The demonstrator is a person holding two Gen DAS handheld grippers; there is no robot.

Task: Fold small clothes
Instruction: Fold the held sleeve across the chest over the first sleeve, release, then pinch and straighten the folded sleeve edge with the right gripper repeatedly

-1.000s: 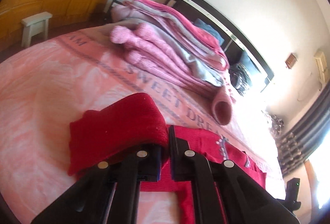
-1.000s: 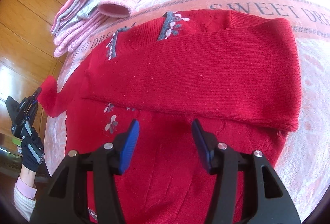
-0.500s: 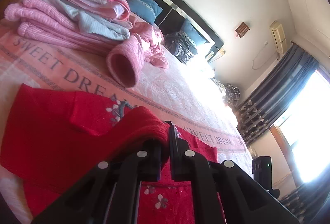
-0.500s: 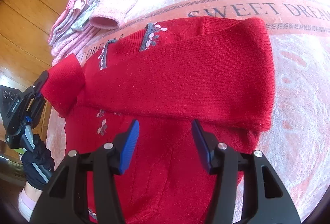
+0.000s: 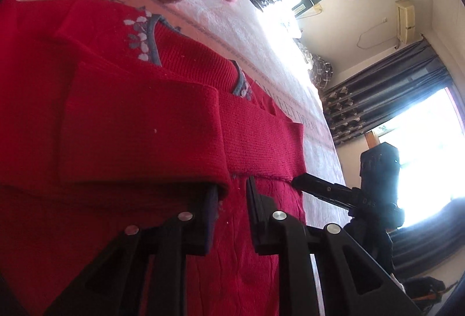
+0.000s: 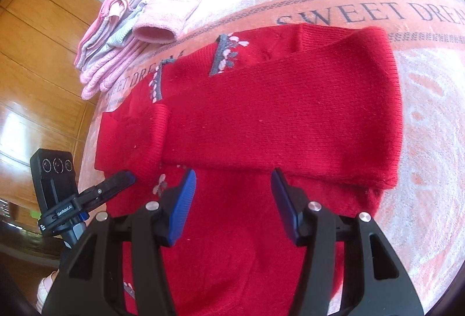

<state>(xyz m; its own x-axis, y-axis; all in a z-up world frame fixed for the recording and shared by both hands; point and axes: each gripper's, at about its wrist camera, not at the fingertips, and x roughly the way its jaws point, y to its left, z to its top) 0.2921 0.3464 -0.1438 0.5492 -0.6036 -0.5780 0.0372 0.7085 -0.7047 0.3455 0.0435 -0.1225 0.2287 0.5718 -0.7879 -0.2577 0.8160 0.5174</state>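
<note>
Red sweater (image 6: 261, 118) flat on the pink bedspread (image 6: 430, 101), collar toward the headboard, hem toward the person. Both sleeves folded crosswise over the chest; left sleeve cuff (image 6: 136, 138) lies over the end of the other, so the band's long axis runs side to side, square to both tools. Left gripper (image 5: 231, 199) low at that cuff's near edge, jaws slightly parted, nothing pinched as far as I can tell. Right gripper (image 6: 232, 185) jaws wide apart, empty, above the body panel just below the sleeve band, pointing toward the collar. Pink folded stack (image 6: 116, 37) beyond, near the bed's left side.
</note>
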